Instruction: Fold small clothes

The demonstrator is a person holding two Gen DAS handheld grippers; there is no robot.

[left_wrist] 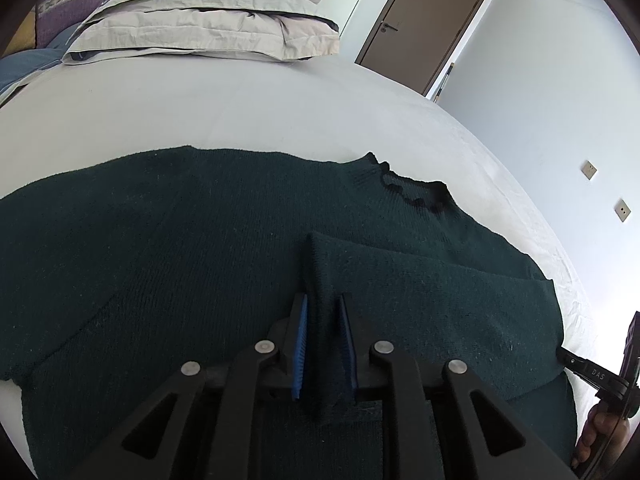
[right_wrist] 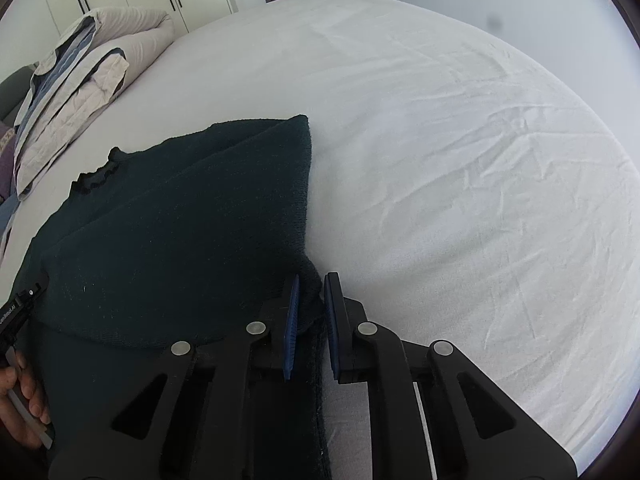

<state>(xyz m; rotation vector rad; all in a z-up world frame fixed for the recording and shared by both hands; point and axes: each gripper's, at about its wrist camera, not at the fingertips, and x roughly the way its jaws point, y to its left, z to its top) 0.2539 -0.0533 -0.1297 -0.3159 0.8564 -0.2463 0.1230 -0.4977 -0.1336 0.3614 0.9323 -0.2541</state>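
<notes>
From the left wrist view, a dark green sweater (left_wrist: 200,248) lies spread across the white bed (left_wrist: 240,108), its frilled collar (left_wrist: 412,188) toward the far right. The left gripper (left_wrist: 323,340) sits low over the garment, its blue pads narrowly apart with a raised fold of the knit pinched between them. A sleeve (left_wrist: 420,276) is folded across the body of the sweater just beyond the fingertips. The right gripper (left_wrist: 576,364) pokes in at the right edge, mostly cut off, with part of a hand (left_wrist: 600,428) behind it. Folded bedding (left_wrist: 208,20) is stacked at the far end of the bed.

From the right wrist view, the sweater (right_wrist: 180,232) lies left of the right gripper (right_wrist: 311,312), whose jaws are nearly closed on the sweater's edge where it bunches between the pads. The knit below the pads is dark and hard to read. The left gripper (right_wrist: 20,316) and hand (right_wrist: 24,400) are cropped at the left edge.
</notes>
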